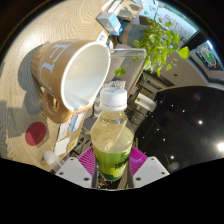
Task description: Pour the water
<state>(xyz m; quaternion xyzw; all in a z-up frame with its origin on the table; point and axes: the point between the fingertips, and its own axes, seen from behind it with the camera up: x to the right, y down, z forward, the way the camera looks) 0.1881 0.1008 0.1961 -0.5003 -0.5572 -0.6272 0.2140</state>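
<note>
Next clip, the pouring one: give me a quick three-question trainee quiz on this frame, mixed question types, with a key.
1. True or false: the bottle between the fingers has its white cap on.
2. The tan mug beyond the bottle is: A upright, B tipped on its side with its white inside showing, C upside down.
3. Fill in: beyond the bottle, beside the dark counter, grows a leafy green ____.

Key: 1 true; 2 B; 3 plant.

Home or office desk: wooden tabletop [25, 105], potted plant [160, 42], papers [112, 18].

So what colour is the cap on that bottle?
White, on the bottle held between the gripper fingers; seen in the gripper view.
</note>
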